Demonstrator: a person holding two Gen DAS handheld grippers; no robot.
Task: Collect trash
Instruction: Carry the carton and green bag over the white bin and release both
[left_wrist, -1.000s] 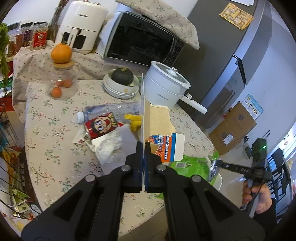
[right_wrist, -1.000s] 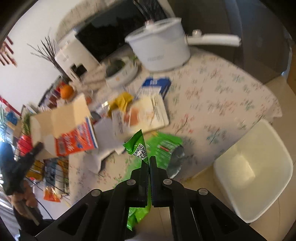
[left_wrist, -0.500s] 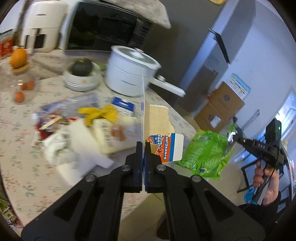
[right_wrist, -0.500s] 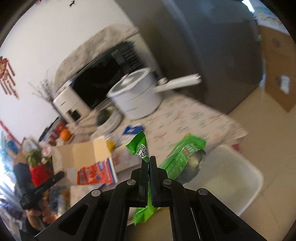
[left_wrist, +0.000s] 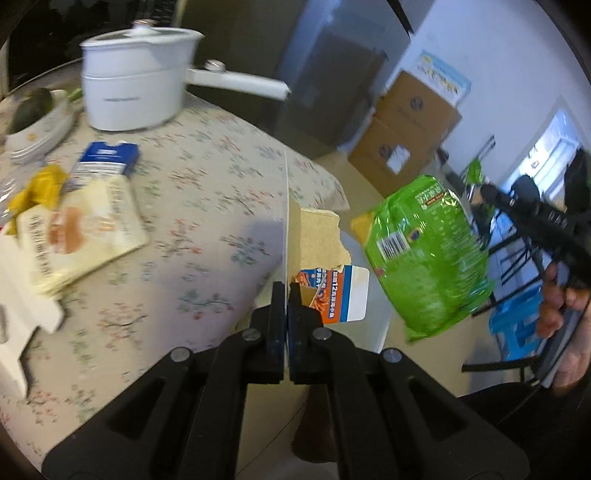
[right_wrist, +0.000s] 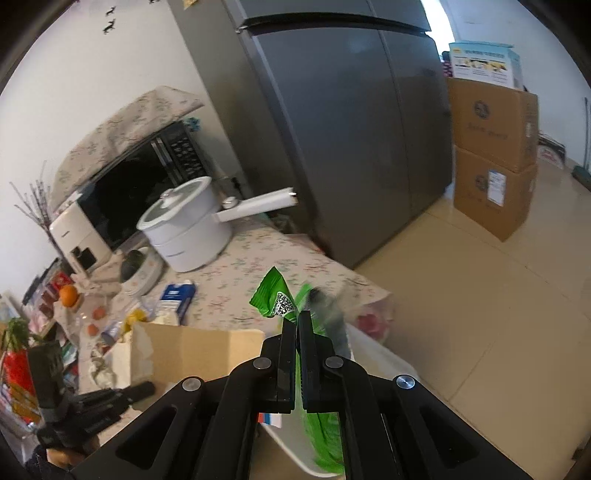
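Green bag (right_wrist: 277, 301) in right hand-held gripper (right_wrist: 297, 321)

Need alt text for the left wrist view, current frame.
Black left tongs shut on a torn cardboard carton beside a floral-clothed table. To the right, a hand holds the right tongs, gripping a green plastic snack bag. A white lidded pot stands behind.

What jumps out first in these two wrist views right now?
The bright green snack bag hangs in mid-air off the table's edge, pinched in the shut right gripper. Beside it, the left gripper is shut on a torn cardboard carton. Behind, a white electric pot stands on the floral tablecloth.
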